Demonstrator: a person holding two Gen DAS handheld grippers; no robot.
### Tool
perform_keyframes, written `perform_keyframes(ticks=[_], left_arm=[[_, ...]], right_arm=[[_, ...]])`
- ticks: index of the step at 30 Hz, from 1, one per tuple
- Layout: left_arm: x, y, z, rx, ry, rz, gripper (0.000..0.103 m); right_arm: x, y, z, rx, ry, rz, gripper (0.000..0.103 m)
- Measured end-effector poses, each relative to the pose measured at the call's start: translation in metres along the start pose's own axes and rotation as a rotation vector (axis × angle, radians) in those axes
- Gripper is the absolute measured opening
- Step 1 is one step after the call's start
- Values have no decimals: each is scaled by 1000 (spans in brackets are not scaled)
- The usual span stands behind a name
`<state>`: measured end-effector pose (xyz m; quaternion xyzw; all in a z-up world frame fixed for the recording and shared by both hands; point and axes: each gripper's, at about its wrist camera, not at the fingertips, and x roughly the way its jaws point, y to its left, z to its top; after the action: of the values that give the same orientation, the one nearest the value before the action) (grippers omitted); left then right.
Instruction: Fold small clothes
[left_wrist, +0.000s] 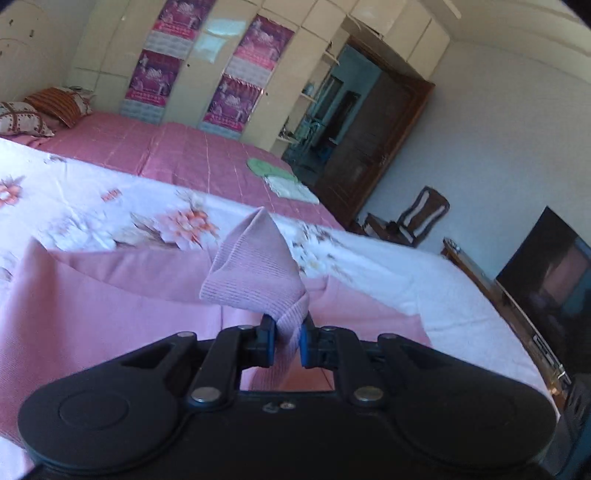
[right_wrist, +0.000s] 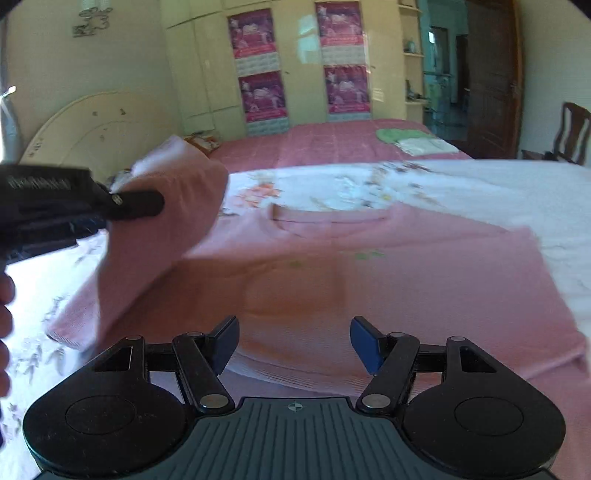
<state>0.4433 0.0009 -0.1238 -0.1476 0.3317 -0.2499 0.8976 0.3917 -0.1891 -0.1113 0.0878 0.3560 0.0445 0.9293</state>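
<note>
My left gripper (left_wrist: 287, 334) is clamped on the pink top's (right_wrist: 369, 280) sleeve (left_wrist: 255, 273); my right gripper (right_wrist: 293, 341) hangs above its hem, jaws apart.

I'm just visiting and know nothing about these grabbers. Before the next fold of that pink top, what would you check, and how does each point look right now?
1. Left gripper has the sleeve: ok, jaws shut on the ribbed cuff.
2. Sleeve lifted off the bed: ok, it hangs raised from the left gripper in the right wrist view.
3. Right gripper free to help: ok, jaws open, nothing between them.
4. Pink top lying flat: ok, body spread on the floral sheet, neckline away from the camera.
5. Other sleeve's position: cannot tell, blurred.
6. Folded clothes out of the way: ok, far across the bed.
</note>
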Motion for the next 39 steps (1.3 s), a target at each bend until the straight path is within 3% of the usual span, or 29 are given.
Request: perform_keyframes(ticks=[2, 5, 6, 9, 10, 13, 17, 21, 24, 26, 29, 33, 34, 35, 36, 39], left_arm=[[25, -10, -14, 14, 67, 8, 12], [48, -18, -26, 43, 156, 31, 26], [49, -22, -30, 52, 168, 34, 33], [44, -25, -32, 50, 157, 53, 69], [40, -24, -31, 50, 136, 55, 72], [23, -28, -24, 54, 96, 72, 73], [-11, -12, -20, 43, 57, 170, 75], [-36, 24, -19, 11, 48, 281, 75], [-53, 55, -21, -42, 32, 358, 75], [-61, 74, -23, -80, 21, 398, 75], [-63, 94, -29, -122, 42, 419, 74], [-62, 103, -35, -148, 54, 401, 74], [-62, 102, -35, -139, 54, 400, 75], [-62, 102, -37, -131, 56, 399, 75], [-61, 102, -36, -130, 58, 397, 75], [-62, 102, -34, -131, 54, 390, 77]], right_arm=[[-4, -19, -3, 18, 8, -13, 66], [-8, -37, -6, 28, 14, -16, 66], [-9, -41, -6, 31, 17, -12, 66], [-13, -47, -10, 37, 18, 3, 66], [-13, -48, -9, 37, 19, 9, 66], [-15, -48, -11, 43, 26, 33, 66], [-12, -47, -6, 89, 39, 99, 66], [-5, -35, -3, 104, 72, 149, 66], [8, -29, -4, 101, 103, 105, 66], [18, -36, -4, 173, 129, 122, 66], [31, -45, -1, 308, 162, 184, 66], [31, -35, 8, 343, 129, 204, 65], [31, -31, 10, 335, 125, 203, 40], [34, -26, 12, 322, 137, 204, 24], [37, -23, 12, 320, 147, 196, 17], [39, -15, 14, 281, 130, 170, 17]])
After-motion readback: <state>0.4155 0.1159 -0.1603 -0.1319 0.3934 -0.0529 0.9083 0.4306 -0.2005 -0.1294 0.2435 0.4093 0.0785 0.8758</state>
